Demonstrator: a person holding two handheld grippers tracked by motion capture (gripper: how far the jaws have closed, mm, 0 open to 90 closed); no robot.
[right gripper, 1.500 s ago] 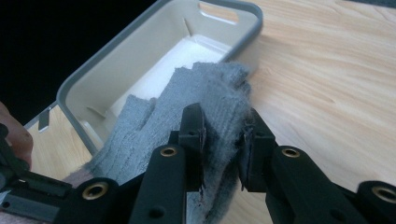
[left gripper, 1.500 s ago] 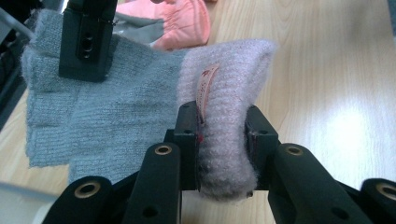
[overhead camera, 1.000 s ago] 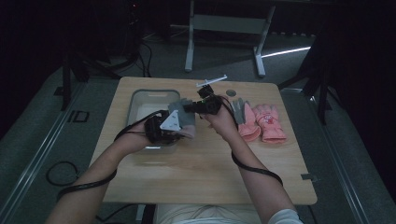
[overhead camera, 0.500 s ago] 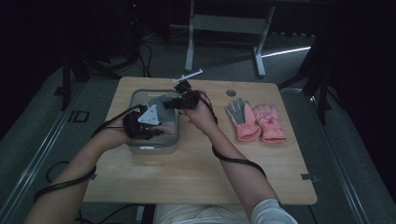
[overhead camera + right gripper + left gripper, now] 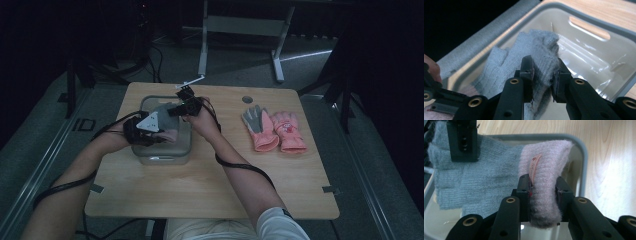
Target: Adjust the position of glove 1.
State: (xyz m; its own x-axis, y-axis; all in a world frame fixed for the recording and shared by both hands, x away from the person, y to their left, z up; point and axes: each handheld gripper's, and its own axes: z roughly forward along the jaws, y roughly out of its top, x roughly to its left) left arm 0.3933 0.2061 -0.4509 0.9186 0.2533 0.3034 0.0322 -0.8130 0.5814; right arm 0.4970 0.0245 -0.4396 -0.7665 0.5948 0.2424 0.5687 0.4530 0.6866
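1. Left gripper view showed the pink glove clamped between the jaws of the left gripper, its ribbed knit bulging over the pads, a small tag on its side.
2. Just beside it hung the grey glove, touching the pink one along one edge, both over the open tub.
3. In the right gripper view, the right gripper was clenched on a bunched fold of the grey glove, which drooped into the clear tub below.
4. In the high view, the left gripper and the right gripper were both over the tub, close together, with the gloves between them.
5. The tub stood on the left part of the wooden table.
6. Well apart, on the right part of the table, lay a pair of gloves, side by side and touching: one grey-palmed with a pink cuff, the other pink.
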